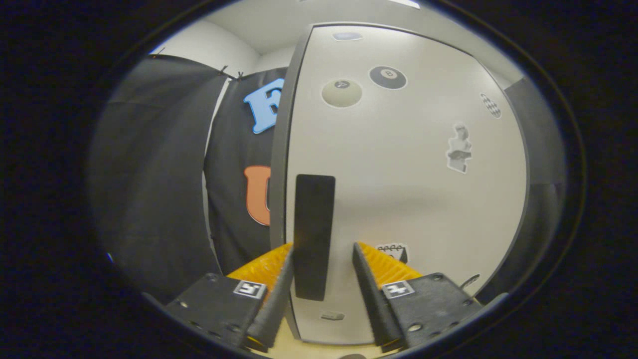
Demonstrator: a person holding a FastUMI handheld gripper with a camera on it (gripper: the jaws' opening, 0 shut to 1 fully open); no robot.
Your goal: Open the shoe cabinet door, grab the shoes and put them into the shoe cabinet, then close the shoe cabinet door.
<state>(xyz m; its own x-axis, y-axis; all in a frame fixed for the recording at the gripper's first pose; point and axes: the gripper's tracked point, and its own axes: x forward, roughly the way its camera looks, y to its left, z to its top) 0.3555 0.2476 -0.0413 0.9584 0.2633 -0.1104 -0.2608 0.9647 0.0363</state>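
I have the gripper (321, 271) right up against the shoe cabinet door (398, 189), its two fingers (276, 284) spread to a middling gap with the dark vertical handle (314, 237) standing between them. The handle sits closer to my left finger, perhaps just touching it, while a clear strip of pale door shows between the handle and the right finger, so I would not call this a grip yet: the fingers straddle the handle without both pressing on it. Just below the fingertips I can make out a pale, wood-toned surface, which I take for the floor or the cabinet's base (I can't tell which from here). Beyond the fingers the door fills most of what I see, a light panel with a dark edge running up its left side just beside the handle, and a scatter of stickers: a small one near my right finger, a figure further up on the right, and two billiard-ball stickers (364, 86) high above the handle. Off past the door's left edge hangs the booth's black cloth wall (159, 174), with a white wall and ceiling behind it. As I judge it, the task is at its very first step: whether the door is shut or slightly ajar I can't say, and the shoes have yet to be fetched, stowed, and the door closed.
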